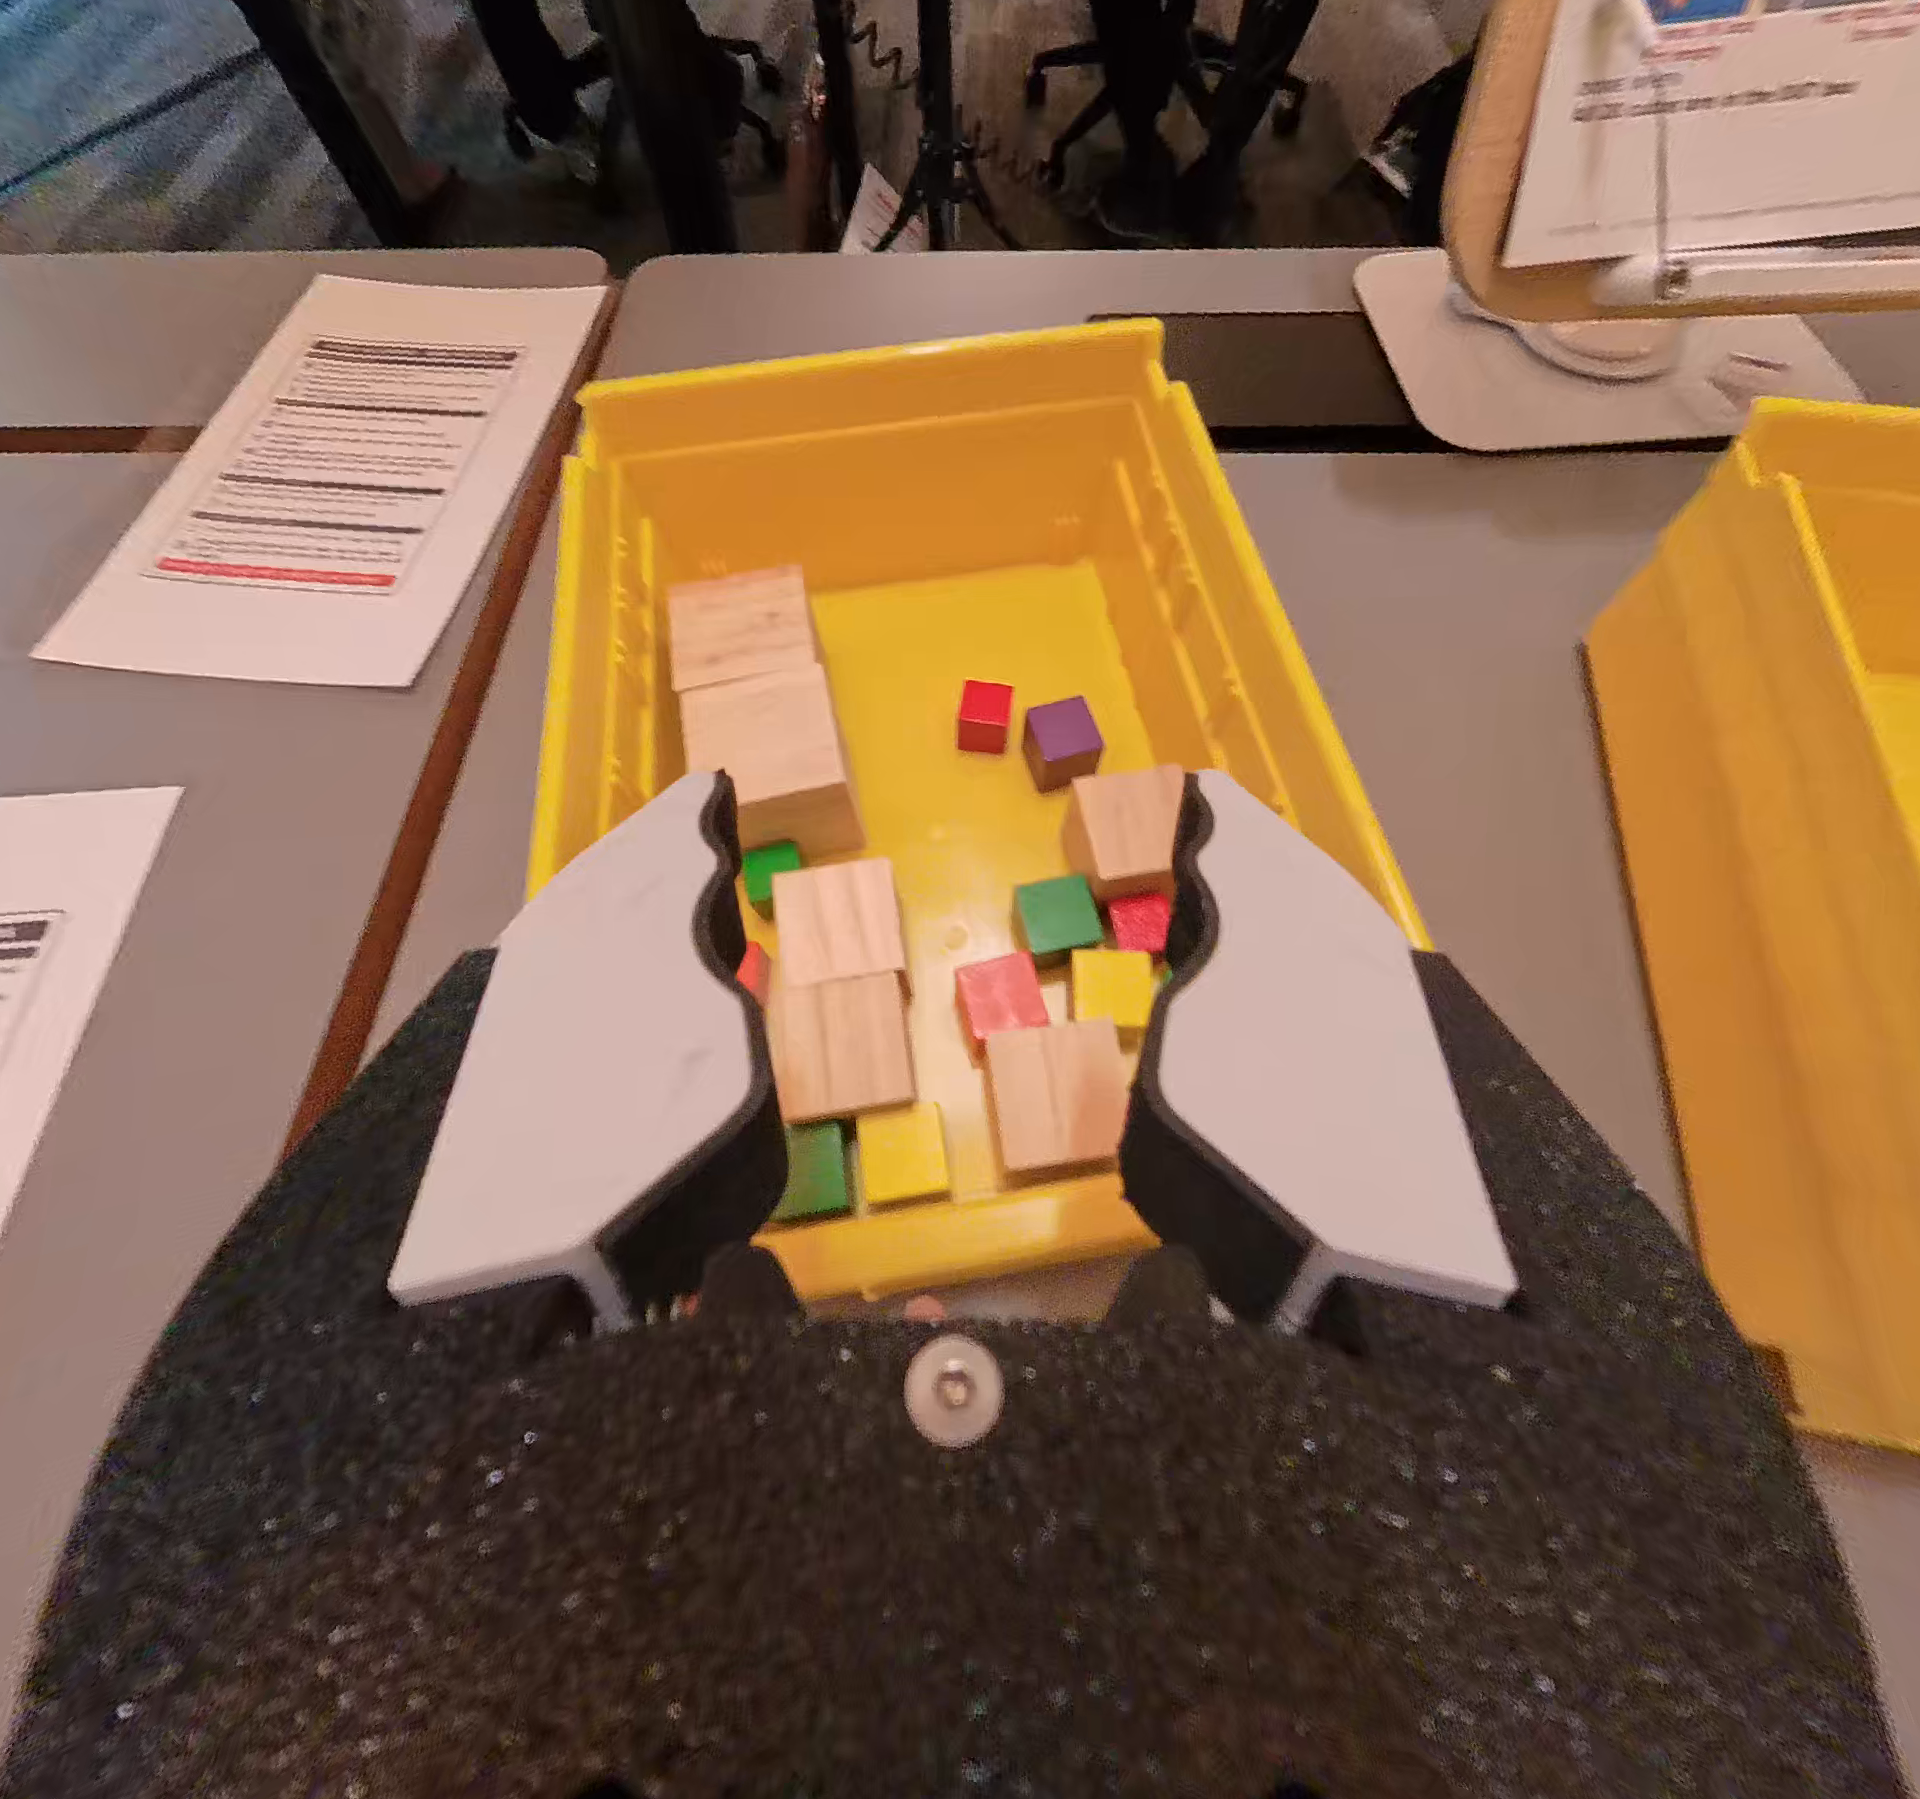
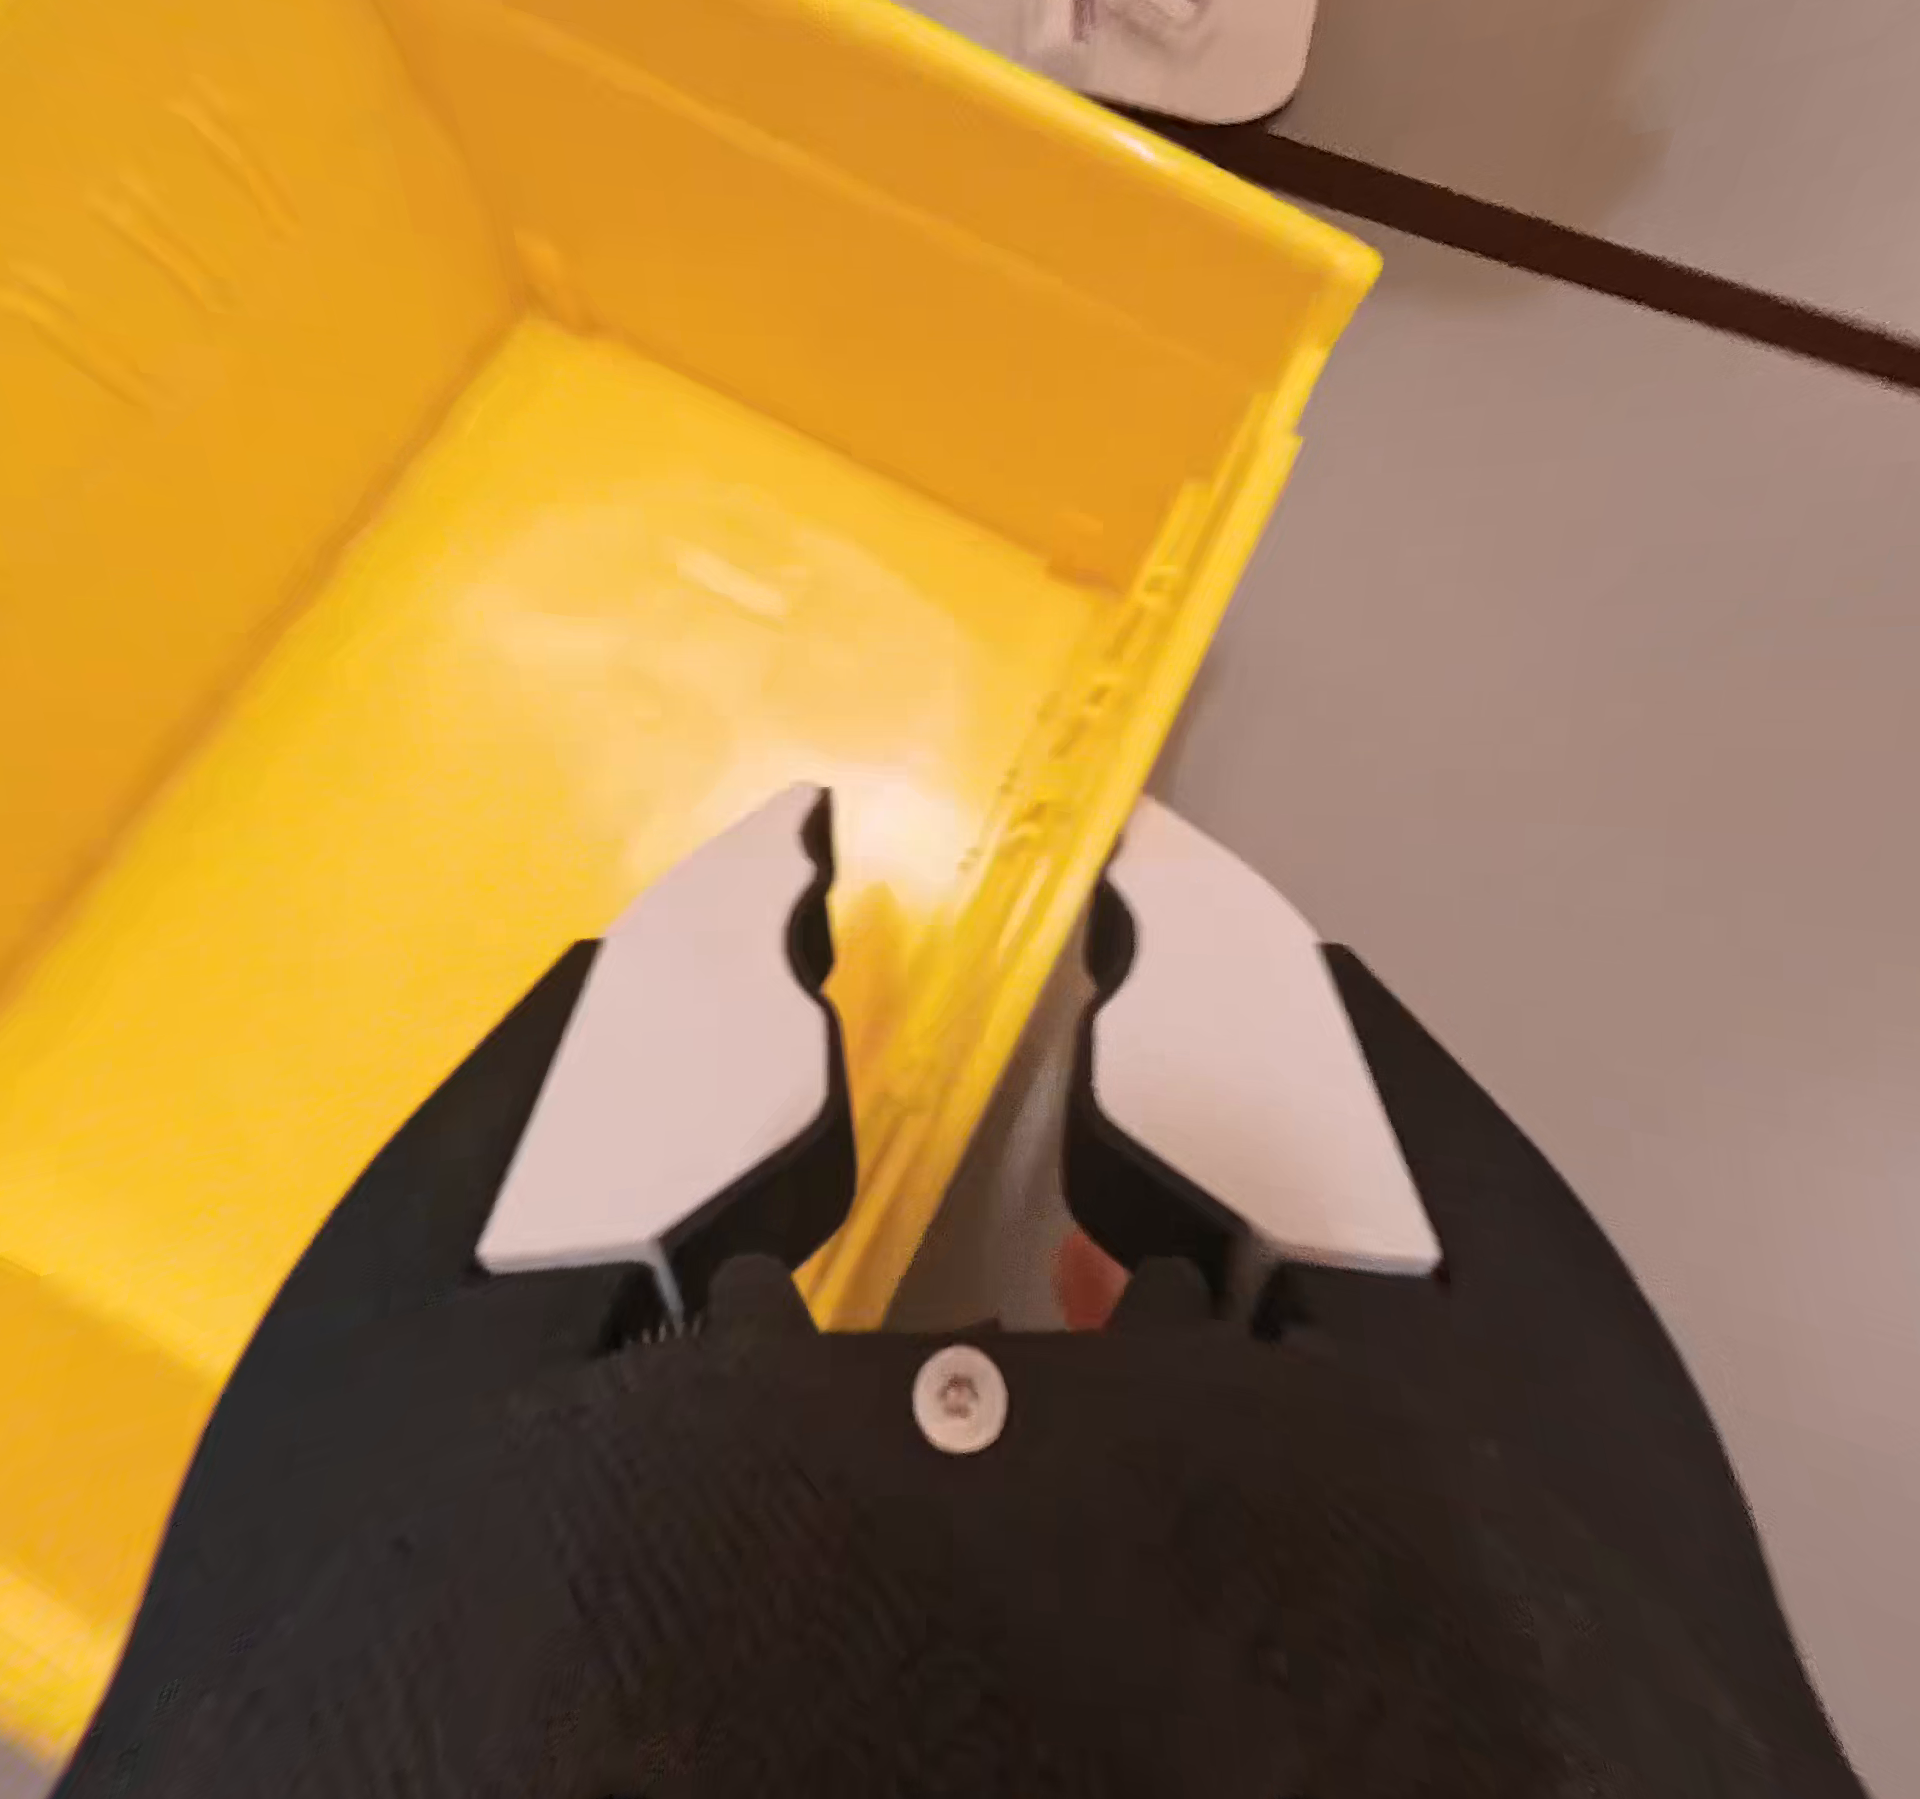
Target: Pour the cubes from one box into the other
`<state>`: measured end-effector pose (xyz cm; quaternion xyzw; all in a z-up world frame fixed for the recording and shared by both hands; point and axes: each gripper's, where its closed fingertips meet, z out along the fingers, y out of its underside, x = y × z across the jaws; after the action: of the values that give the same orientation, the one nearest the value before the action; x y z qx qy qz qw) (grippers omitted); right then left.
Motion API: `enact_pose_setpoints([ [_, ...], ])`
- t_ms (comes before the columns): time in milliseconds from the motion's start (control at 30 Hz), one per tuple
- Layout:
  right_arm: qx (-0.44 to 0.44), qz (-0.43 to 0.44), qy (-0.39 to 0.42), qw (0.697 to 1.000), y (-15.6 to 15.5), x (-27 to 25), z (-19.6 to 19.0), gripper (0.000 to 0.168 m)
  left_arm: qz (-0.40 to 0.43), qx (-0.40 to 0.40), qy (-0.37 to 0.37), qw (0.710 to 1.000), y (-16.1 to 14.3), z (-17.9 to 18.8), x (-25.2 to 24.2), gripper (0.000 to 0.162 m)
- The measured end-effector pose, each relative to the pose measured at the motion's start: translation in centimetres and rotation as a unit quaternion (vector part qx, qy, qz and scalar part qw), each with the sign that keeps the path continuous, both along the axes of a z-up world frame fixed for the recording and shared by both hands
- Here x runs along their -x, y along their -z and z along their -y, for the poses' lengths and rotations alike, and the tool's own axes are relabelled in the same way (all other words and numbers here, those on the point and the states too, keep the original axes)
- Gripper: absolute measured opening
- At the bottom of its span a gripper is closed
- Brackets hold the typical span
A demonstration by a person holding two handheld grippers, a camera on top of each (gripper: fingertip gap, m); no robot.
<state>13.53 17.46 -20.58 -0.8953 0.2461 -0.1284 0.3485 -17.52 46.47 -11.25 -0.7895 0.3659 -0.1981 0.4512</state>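
I hold my left gripper (image 1: 956,1001) open over the full box's (image 1: 883,378) near wall, ready to grab. My right gripper (image 2: 961,970) straddles the empty box's (image 2: 1195,710) wall, not yet clamped, steadying it for the cubes (image 1: 842,980).

Left wrist view sits above and just behind the near end of the full box (image 1: 883,419), looking forward and down along its own fingers (image 1: 603,1022), over the cubes (image 1: 842,928) and across the grey table (image 1: 1455,710) to the floor beyond. It takes in plenty: papers (image 1: 312,492) off to the left, a white stand (image 1: 1558,367) far right. Right wrist view is much closer in, tilted steeply down and rolled, so the empty box (image 2: 727,222) fills most of it, with one wall between its fingers (image 2: 675,1022). Both views share that empty box, seen at the left view's right edge (image 1: 1704,814), and the white stand (image 2: 1143,14).
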Motion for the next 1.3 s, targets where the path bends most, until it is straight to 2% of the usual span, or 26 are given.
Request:
enact_pose_setpoints([
  [33, 0.016, 0.029, 0.003, 0.999, 0.3, -0.8, 0.4, 0.031, 0.002, 0.004, 0.002, 1.0, 0.1, 0.6, 0.1, 0.079],
  [133, -0.001, 0.003, 0.017, 1.0, 0.2, -2.1, 0.8, 0.01, -0.006, -0.002, -0.001, 1.0, 0.5, 1.6, 1.1, 0.078],
  [167, -0.001, -0.001, 0.009, 1.0, 0.1, -2.7, 1.2, 0.008, -0.012, -0.004, -0.002, 1.0, 0.7, 1.8, 1.5, 0.078],
  [300, 0.004, -0.015, 0.007, 1.0, -0.1, -6.7, 5.0, 0.007, -0.019, 0.006, -0.006, 1.0, 1.7, 2.3, 2.7, 0.078],
  [600, 0.004, -0.028, 0.106, 0.994, 0.0, -22.7, 22.4, 0.007, -0.008, 0.025, -0.013, 1.0, 3.4, 3.2, 3.4, 0.072],
  [767, 0.018, -0.001, 0.121, 0.993, -0.4, -29.8, 29.2, 0.008, -0.008, 0.03, -0.011, 0.999, 4.1, 4.0, 2.3, 0.07],
  [867, 0.021, 0.009, 0.118, 0.993, -0.8, -32.3, 30.3, 0.008, -0.012, 0.039, -0.006, 0.999, 4.6, 4.6, 1.5, 0.07],
  [1067, 0.044, 0.022, 0.103, 0.993, -0.6, -34.8, 29.9, 0.013, -0.013, 0.052, 0.01, 0.999, 4.3, 5.3, 0.8, 0.07],
  [1200, 0.034, 0.155, 0.152, 0.976, -7.1, -35.9, 30.3, 0.027, -0.025, 0.05, -0.003, 0.998, 3.8, 4.4, 2.9, 0.069],
  [1300, -0.023, 0.175, 0.143, 0.974, -11.6, -31.8, 26.9, 0.037, -0.02, 0.041, -0.026, 0.999, 3.1, 3.4, 4.7, 0.064],
])
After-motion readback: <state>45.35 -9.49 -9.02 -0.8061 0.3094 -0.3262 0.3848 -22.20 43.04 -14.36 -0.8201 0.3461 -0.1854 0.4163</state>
